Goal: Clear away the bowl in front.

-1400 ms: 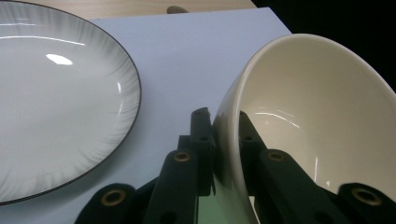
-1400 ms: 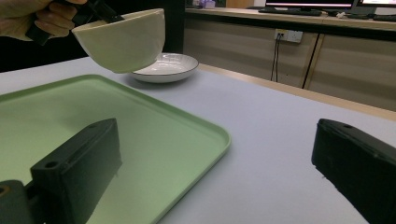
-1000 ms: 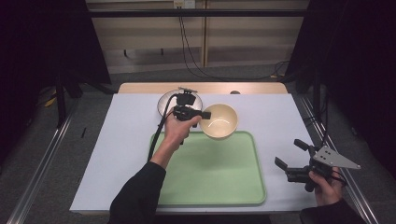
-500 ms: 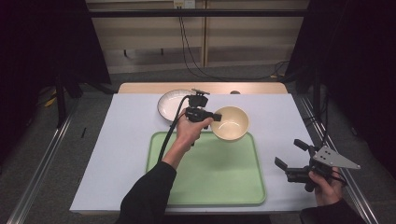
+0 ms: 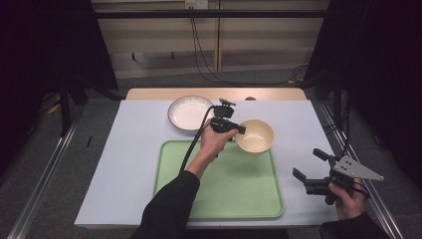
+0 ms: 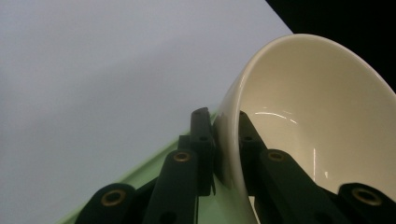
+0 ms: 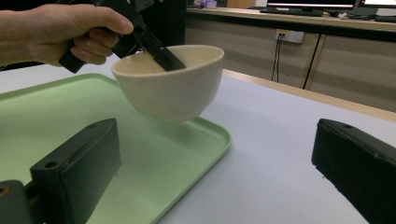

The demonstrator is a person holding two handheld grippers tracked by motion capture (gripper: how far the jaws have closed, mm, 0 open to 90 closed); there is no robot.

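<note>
1. The bowl (image 5: 254,135) hangs clear of the worktop (image 5: 124,164), pinched by its rim at the 9 o'clock side. In the high view it sits over the tray's (image 5: 224,196) 1 o'clock corner. In the right gripper view a gap of air shows under the bowl, so it is not yet set down.
2. The left hand-held gripper (image 6: 227,140) is clamped on the bowl's wall, one jaw outside and one inside, as its own view shows plainly.
3. Change: a second ago the bowl hung farther toward 11 o'clock, just beside the plate (image 5: 190,113) and beyond the tray's far edge. Now it has come toward 4 o'clock and partly over the tray. I judge the bowl is being carried onto the tray, and lowering and release remain to be done.
4. The right hand-held gripper (image 5: 312,172) rests at the worktop's 4 o'clock edge, jaws wide apart and holding nothing; it has kept its place.
5. The plate stays at 12 o'clock, well off the tray, empty as far as I can tell.
6. Hard to make out: the bowl's foot is hidden in the high view, and the left gripper view cuts off the bowl's lower half. The left hand (image 5: 215,142) covers part of the tray's far rim.
</note>
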